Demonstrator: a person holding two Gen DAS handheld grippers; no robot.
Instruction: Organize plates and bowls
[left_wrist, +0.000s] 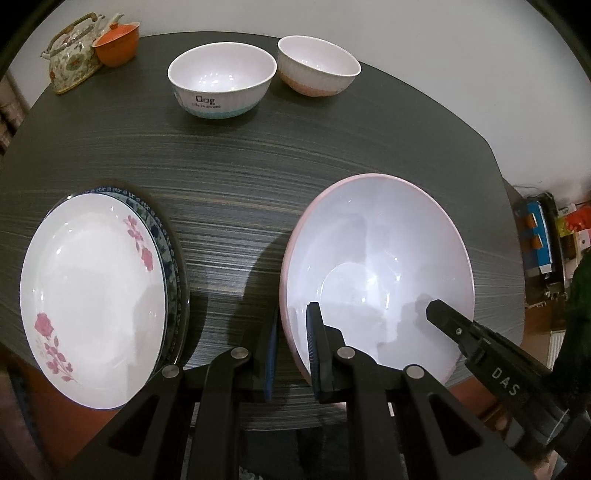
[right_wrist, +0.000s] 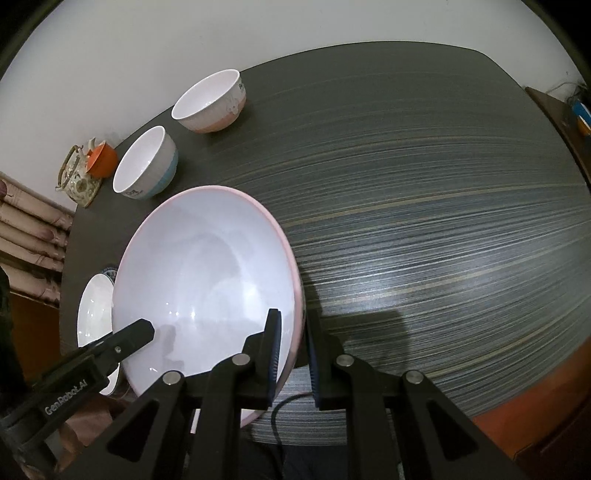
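A large pink-rimmed bowl (left_wrist: 380, 258) (right_wrist: 207, 280) is held low over the dark striped table (left_wrist: 229, 177) by both grippers. My left gripper (left_wrist: 293, 350) is shut on the bowl's left rim, one pad inside and one outside. My right gripper (right_wrist: 293, 354) is shut on its right rim in the same way, and its tip (left_wrist: 439, 314) shows over the bowl in the left wrist view. At the left lies a white plate with pink flowers (left_wrist: 92, 291) (right_wrist: 94, 314), stacked on a blue-patterned plate (left_wrist: 162, 229). Two small bowls, one blue-based (left_wrist: 221, 77) (right_wrist: 146, 166) and one pink-based (left_wrist: 317, 64) (right_wrist: 210, 101), stand at the back.
A floral teapot (left_wrist: 70, 59) (right_wrist: 79, 177) and an orange cup (left_wrist: 118, 42) (right_wrist: 101, 158) sit at the far left corner of the table. Clutter and boxes (left_wrist: 543, 236) lie beyond the right edge. A cable (right_wrist: 280, 410) runs under the near edge.
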